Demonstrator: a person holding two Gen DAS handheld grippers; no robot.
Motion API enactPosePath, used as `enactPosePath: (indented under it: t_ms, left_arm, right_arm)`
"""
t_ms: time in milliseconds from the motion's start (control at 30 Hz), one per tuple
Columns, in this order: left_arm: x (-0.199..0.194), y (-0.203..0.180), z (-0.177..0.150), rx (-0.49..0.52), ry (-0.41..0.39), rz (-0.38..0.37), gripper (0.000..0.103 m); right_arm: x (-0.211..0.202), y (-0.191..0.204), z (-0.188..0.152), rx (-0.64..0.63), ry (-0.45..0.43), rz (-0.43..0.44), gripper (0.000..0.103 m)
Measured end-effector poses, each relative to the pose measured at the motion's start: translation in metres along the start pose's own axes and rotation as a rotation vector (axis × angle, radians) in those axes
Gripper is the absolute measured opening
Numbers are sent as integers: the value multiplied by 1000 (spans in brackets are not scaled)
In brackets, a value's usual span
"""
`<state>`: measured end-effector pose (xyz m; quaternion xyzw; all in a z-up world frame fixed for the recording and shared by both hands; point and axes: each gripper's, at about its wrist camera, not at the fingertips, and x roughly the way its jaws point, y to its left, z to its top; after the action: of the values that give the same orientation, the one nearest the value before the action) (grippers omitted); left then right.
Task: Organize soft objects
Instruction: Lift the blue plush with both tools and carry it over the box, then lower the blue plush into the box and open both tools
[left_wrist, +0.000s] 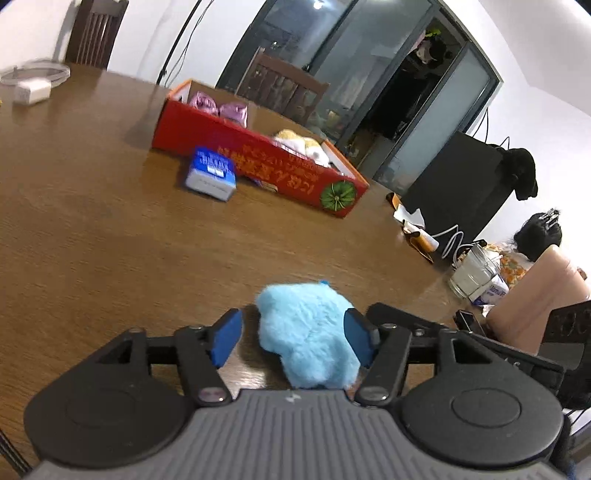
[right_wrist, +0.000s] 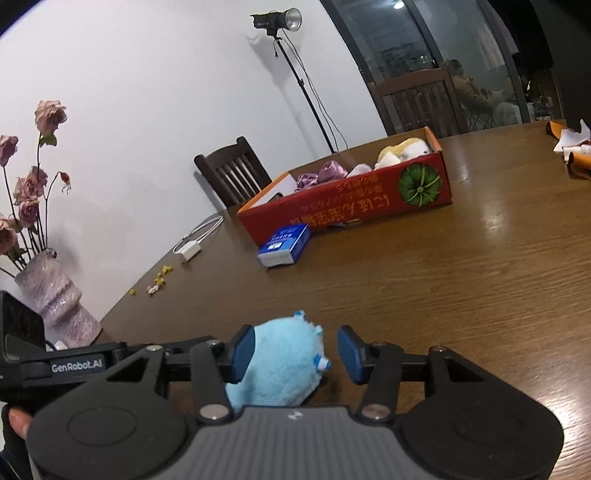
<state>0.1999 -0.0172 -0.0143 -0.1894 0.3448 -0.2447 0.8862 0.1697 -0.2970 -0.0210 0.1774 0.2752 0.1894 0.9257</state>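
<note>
Close up, a fluffy blue toy sits on the brown desk, right between two sets of tongs. The left tongs have their blue pads apart. One pad is against the fur on one side, and the other pad has a gap beside it, so nothing is squeezed. The right tongs come at the same toy from the other side. Their pads are apart too, with one pad against the fur and the other one clear of it. It looks like the toy rests on the desk by itself, with both tongs around it but not holding it. Maybe two tongs are used because the toy is soft and round and could roll away from just one. A bit farther back lies a small blue and white box, just beside a long red box. The red box is open on top, so soft things can go in. Some shiny purple soft things and a yellow and white plush toy are inside it already. I think the blue toy should go in there too. Far away stand wooden chairs, a vase of pink flowers and a lamp on a stand.
</note>
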Motion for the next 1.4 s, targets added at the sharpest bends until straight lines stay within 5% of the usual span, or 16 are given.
enactPosePath:
  t_ms: [67,167,400,600,833,1067,1133,1200,1300,1400]
  left_arm:
    - [6,6,-3,-52,22,-17,60]
    - [16,13,-5,-99,55,-75,41]
    - [23,16,20,-120,17,-85,39]
    - [43,17,128,-24,-103,-95,39]
    - [135,58,250,10,-92,-28,39]
    - [198,97,269,4,-111,140,43]
    - [195,95,269,71,-90,163,44]
    - [185,96,269,61,-108,139,60]
    - [174,91,275,76,-141,161,63]
    - [157,81,276,102,-161,186,67]
  right_arm:
    - [6,-3,-4,19,7,-1,50]
    - [14,-8,-8,69,28,21,41]
    - [32,-12,6,119,64,84,35]
    - [69,3,94,11,-38,125,35]
    - [189,-19,213,78,-50,125,35]
    - [298,-37,232,127,33,-26,37]
    - [305,-38,226,102,35,-70,40]
    - [309,-36,222,65,36,-96,50]
    - [302,-31,220,31,-4,-85,62]
    - [285,-19,224,-61,-50,-103,62]
